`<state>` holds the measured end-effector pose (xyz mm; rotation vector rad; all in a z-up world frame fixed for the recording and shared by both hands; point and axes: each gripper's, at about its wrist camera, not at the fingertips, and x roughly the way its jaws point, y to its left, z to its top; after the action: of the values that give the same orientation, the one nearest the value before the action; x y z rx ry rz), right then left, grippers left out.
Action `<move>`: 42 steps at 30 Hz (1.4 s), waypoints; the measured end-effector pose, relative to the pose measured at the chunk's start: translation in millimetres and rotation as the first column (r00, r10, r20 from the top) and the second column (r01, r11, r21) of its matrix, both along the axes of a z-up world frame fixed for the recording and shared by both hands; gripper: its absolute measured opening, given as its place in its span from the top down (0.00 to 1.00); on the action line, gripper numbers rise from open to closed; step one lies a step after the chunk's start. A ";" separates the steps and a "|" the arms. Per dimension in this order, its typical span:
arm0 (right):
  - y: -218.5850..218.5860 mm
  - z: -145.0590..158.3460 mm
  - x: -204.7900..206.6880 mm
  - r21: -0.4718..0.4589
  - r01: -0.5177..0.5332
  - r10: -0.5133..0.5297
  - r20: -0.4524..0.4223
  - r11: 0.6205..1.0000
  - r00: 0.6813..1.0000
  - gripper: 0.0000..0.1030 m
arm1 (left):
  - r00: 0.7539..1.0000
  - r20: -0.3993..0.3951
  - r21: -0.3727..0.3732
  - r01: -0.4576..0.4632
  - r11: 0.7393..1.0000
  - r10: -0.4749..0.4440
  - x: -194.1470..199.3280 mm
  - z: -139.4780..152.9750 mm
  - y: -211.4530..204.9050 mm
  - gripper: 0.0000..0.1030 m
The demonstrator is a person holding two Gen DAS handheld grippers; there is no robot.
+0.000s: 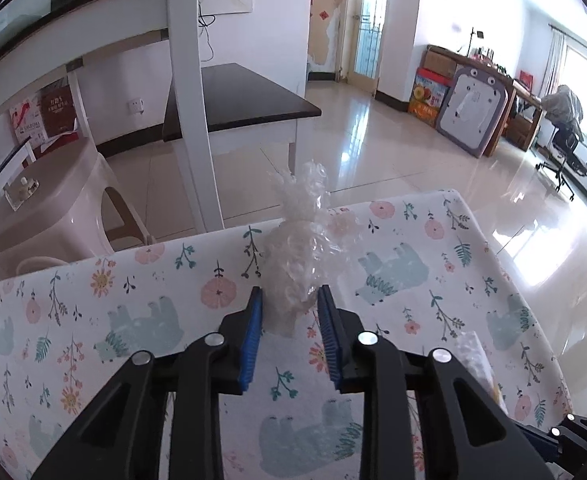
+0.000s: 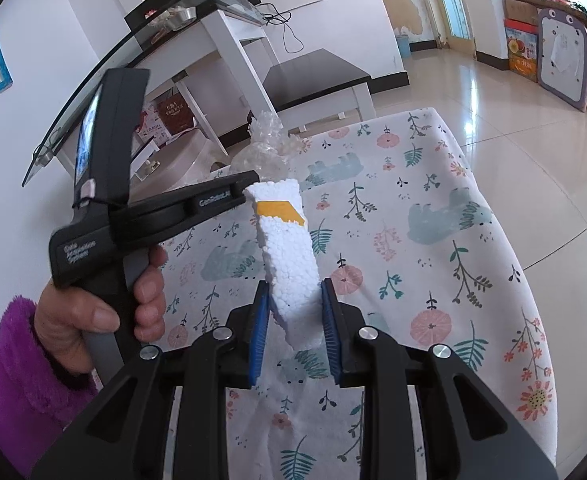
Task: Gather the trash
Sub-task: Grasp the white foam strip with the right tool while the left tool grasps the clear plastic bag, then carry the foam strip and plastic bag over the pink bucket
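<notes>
The table, covered by a cloth printed with flowers and pale bears, serves as the reference for all positions.

Left tongs: the blue pads stand either side of a crumpled clear plastic bag that sits upright on the table near its far edge. The pads lie against the lower part of the bag on both sides, with its bunched top rising above them. Whether they squeeze the film or merely brush it cannot be told. No earlier view is available for comparison.

Right tongs: clenched on a strip of white foam, held near its lower end. The strip rises above the table surface, tilted away from the camera, and carries a band of yellow tape near its upper end. Its top reaches close to the tip of the left-hand device in the right wrist view.

A hand in a purple fleece sleeve grips the handle of the left device, at the table's left side.

Beyond the table's far edge stands a pale plastic stool on a glossy tiled floor.
</notes>
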<state>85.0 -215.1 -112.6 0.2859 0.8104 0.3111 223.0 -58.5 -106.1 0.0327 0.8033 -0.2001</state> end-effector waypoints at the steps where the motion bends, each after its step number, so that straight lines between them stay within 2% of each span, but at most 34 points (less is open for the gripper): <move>1: -0.1 0.2 -0.1 0.000 -0.001 0.001 0.000 1.000 1.000 0.75 | 1.000 0.008 -0.006 -0.004 1.000 0.004 -3.5 1.4 0.6 0.77; 9: 0.4 1.8 -1.7 0.010 -0.019 0.019 0.013 1.000 1.000 0.75 | 0.997 0.066 -0.043 -0.045 0.998 0.048 -49.6 25.1 12.8 0.79; 15: 4.3 4.0 -4.5 0.018 -0.046 0.046 0.037 0.999 0.998 0.75 | 0.989 0.083 -0.031 -0.118 0.993 0.120 -92.8 40.2 29.5 0.79; 19: 9.3 4.5 -6.8 0.008 -0.069 0.069 0.045 0.998 0.997 0.75 | 0.976 0.088 -0.016 -0.198 0.980 0.198 -121.0 46.6 43.4 0.79; 25: 14.4 4.2 -5.6 -0.016 -0.079 0.080 0.037 0.997 0.996 0.75 | 0.957 0.130 0.020 -0.263 0.964 0.259 -156.6 58.7 62.9 0.79; 33: 20.5 1.9 -3.5 -0.051 -0.085 0.086 0.016 0.995 0.996 0.75 | 0.935 0.153 0.004 -0.324 0.946 0.320 -191.7 68.9 92.1 0.79; 39: 37.4 7.2 -12.2 -0.126 -0.110 0.114 0.029 0.986 0.993 0.75 | 0.915 0.162 -0.009 -0.372 0.928 0.368 -211.2 73.3 114.3 0.79; 42: 46.2 9.4 -18.0 -0.120 -0.129 0.132 0.022 0.984 0.991 0.75 | 0.903 0.163 -0.022 -0.399 0.917 0.397 -219.8 74.3 125.9 0.79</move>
<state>67.0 -168.9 -103.2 0.1173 0.8163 0.3879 3.2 67.4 -31.8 -0.1032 0.6296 0.1950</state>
